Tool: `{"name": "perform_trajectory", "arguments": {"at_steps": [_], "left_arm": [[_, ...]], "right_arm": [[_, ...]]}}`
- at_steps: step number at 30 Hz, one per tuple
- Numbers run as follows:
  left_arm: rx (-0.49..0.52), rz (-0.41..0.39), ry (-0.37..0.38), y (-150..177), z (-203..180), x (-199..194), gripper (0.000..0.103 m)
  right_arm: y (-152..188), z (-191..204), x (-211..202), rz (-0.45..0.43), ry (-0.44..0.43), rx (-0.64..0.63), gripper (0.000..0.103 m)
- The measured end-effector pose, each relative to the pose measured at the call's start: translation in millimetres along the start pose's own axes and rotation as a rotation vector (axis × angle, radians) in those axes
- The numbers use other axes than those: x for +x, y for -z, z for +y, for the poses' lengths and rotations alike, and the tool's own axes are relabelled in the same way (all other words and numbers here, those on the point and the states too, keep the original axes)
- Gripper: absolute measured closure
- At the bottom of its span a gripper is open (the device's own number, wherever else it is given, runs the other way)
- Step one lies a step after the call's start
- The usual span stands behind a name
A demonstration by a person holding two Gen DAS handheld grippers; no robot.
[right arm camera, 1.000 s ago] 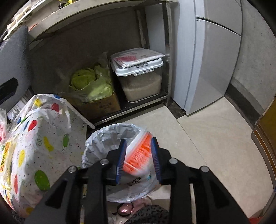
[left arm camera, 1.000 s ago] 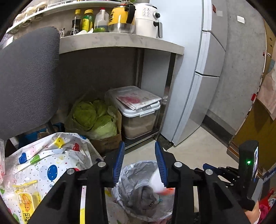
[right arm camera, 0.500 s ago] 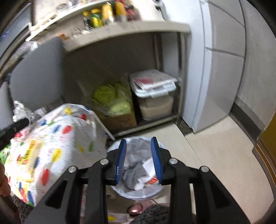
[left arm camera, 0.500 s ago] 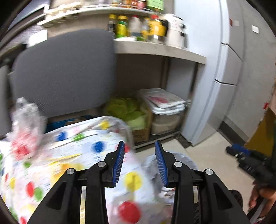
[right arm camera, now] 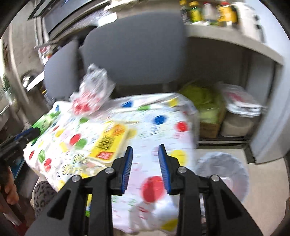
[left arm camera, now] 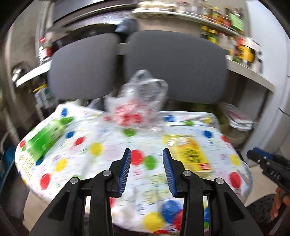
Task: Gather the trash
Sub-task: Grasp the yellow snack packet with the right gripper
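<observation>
Both views are motion-blurred. A table with a polka-dot cloth (left arm camera: 101,138) holds trash: a crumpled clear plastic bag with red print (left arm camera: 139,107), a green packet (left arm camera: 47,138) at the left and a yellow wrapper (left arm camera: 188,154) at the right. My left gripper (left arm camera: 146,172) is open and empty above the table's near side. My right gripper (right arm camera: 145,167) is open and empty over the cloth (right arm camera: 163,127); the yellow wrapper (right arm camera: 108,143) lies left of it, the plastic bag (right arm camera: 92,94) farther back. The lined trash bin (right arm camera: 223,174) stands on the floor at the right.
Two grey chair backs (left arm camera: 174,67) stand behind the table. A shelf with bottles (right arm camera: 208,12) is at the upper right, a box of green bags (right arm camera: 206,105) and a lidded container (right arm camera: 241,116) under it. The right gripper (left arm camera: 268,165) shows at the left view's edge.
Both grippers swung left from the bin to the table. The orange-and-white cup the right gripper held a second ago is gone from its jaws and lay in the bin.
</observation>
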State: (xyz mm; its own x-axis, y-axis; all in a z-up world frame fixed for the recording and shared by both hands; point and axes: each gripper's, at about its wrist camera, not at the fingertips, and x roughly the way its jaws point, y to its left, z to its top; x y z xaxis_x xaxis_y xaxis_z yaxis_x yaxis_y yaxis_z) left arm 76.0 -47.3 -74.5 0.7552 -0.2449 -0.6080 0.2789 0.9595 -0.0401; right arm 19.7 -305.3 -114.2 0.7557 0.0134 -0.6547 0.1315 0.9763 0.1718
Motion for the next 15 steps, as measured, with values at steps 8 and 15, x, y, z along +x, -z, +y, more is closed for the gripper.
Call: {"name": "perform_trajectory", "arguments": {"at_steps": [8,15], "left_arm": [[-0.084,0.036,-0.060,13.6,46.6,12.3,0.065],[-0.085,0.053,-0.044,22.4,50.6,22.6,0.065]], "right_arm": [[4.3,51.2,70.9,0.135,-0.058,-0.044,0.063],[22.6,67.0,102.8,0.202,-0.003,-0.097,0.045]]}}
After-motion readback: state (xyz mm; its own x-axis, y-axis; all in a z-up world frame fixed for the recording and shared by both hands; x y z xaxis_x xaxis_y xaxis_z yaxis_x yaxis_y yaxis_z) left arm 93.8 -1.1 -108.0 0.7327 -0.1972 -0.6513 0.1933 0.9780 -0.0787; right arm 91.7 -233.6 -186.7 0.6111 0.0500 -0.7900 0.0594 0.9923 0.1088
